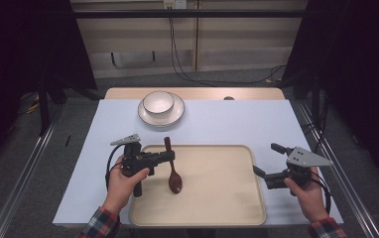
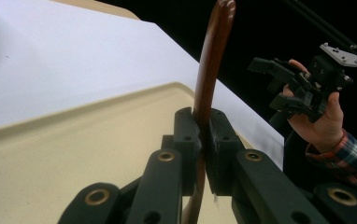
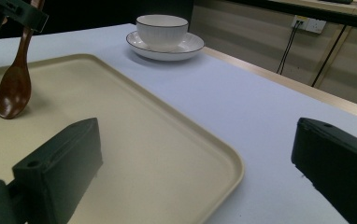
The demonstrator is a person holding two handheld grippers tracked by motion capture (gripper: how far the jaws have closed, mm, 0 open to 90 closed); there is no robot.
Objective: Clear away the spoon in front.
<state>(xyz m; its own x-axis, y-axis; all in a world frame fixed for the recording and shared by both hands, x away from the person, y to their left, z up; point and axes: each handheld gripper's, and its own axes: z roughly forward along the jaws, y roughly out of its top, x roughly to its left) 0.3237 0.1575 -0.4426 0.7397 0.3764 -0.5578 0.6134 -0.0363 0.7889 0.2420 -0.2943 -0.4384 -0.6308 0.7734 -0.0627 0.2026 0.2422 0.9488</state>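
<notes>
Wooden spoon first: dark brown, and my left gripper is clamped on its handle, jaws pressed together from both sides. In the left gripper view the handle runs up between my jaws and past them. The bowl end hangs over the beige tray, toward the tray's 9 o'clock side, handle tip pointing to 12 o'clock; I cannot tell whether the bowl end touches the tray. In the right gripper view the spoon shows tilted, bowl end low over the tray.

Over at the tray's 3 o'clock edge, my right gripper has its jaws wide apart with nothing between them, hovering just beside the tray rim above the pale blue tabletop.

Up at 12 o'clock from the tray, well apart from both my hands, a white bowl sits on a white plate.
</notes>
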